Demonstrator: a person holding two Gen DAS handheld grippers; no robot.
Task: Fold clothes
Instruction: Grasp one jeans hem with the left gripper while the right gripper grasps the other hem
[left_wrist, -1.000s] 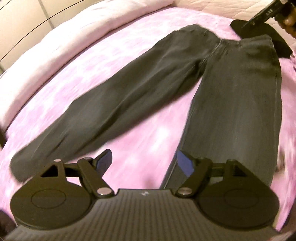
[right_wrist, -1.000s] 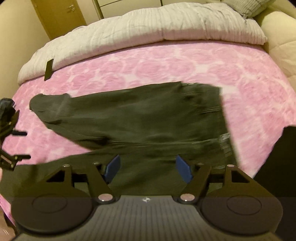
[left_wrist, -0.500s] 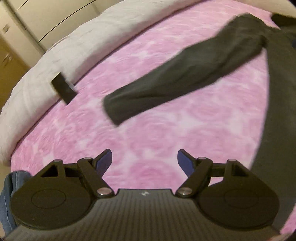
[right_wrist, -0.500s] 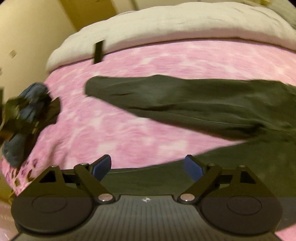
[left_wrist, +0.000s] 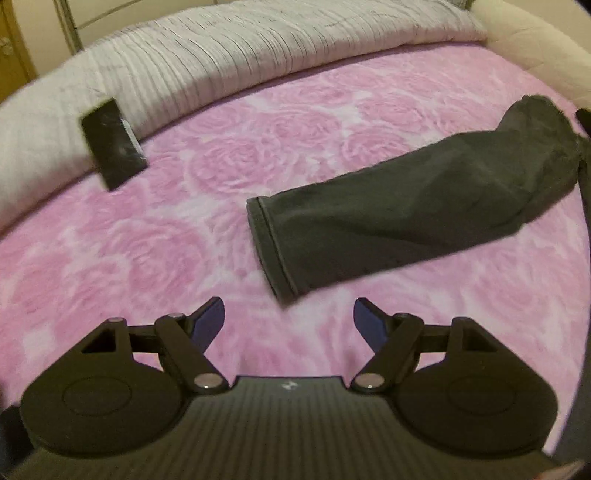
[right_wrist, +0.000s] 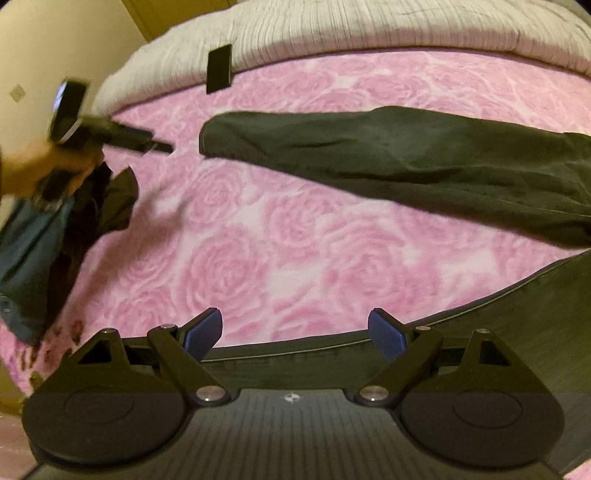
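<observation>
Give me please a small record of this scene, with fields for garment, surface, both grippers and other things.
garment: dark trousers, legs spread flat, unfolded
surface: pink rose-pattern blanket
left gripper: open, empty, near the leg cuff
right gripper: open, empty, at the edge of the other leg
other things: black flat object against the white duvet; clothes pile

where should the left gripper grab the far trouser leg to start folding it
Take the trouser leg at its hemmed cuff, the open end that lies flat on the pink blanket just ahead of the left gripper. Probably come down from the cuff side and pinch one corner. The jaws are open and empty.
</observation>
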